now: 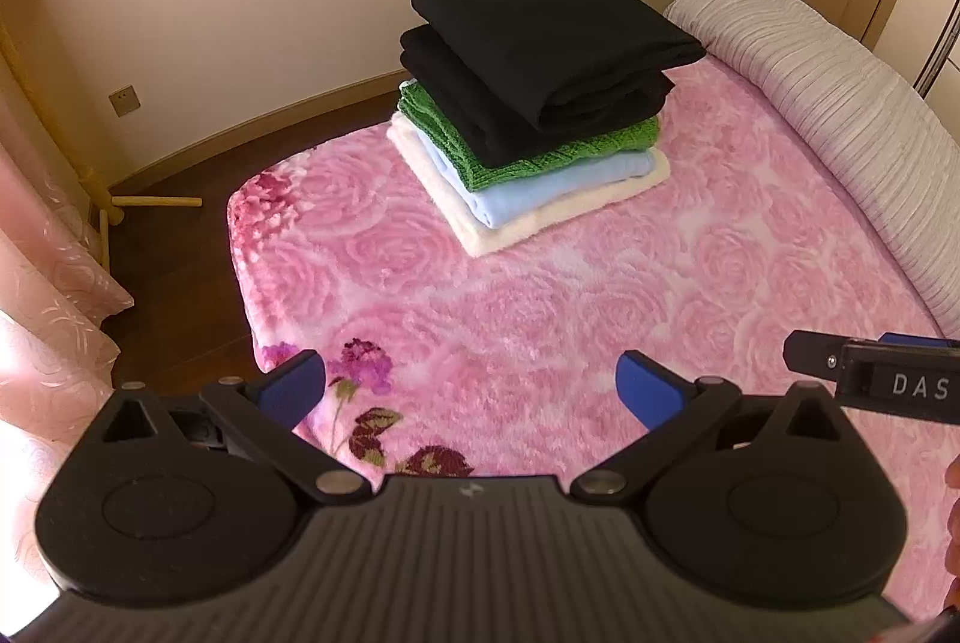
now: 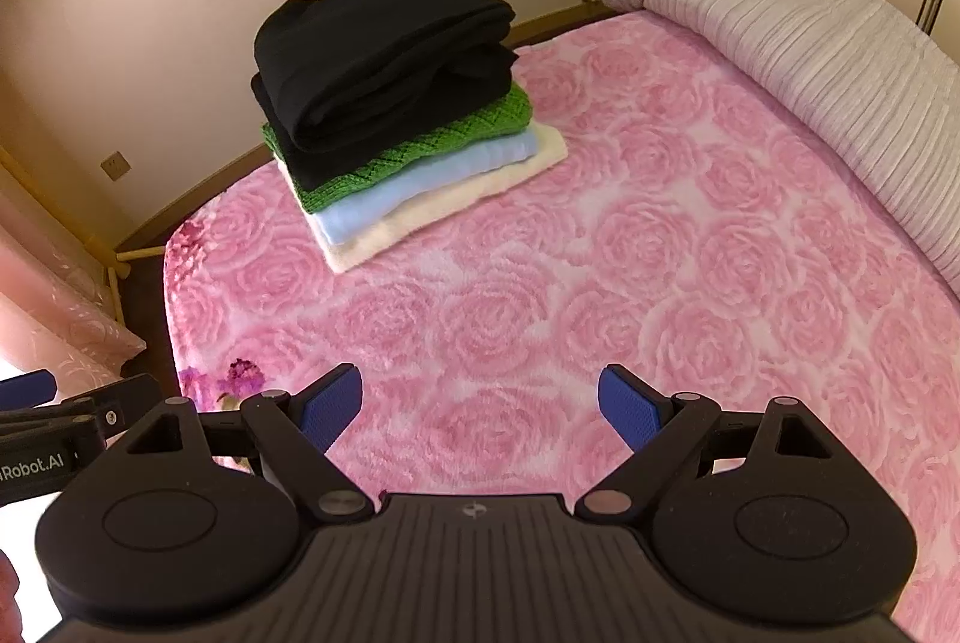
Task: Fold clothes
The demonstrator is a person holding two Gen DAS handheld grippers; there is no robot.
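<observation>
Left wrist view, left hand-held gripper agape, empty, right hand-held gripper likewise, folded stack on bed, lower layers mostly hidden.

White letters "DAS" can be read on the black side of the right hand-held gripper, which shows at the right edge of the left wrist view; the word is cut off there. White letters "Robot.AI" can be read on the black side of the left hand-held gripper, at the left edge of the right wrist view. The start of that word is cut off too.
</observation>
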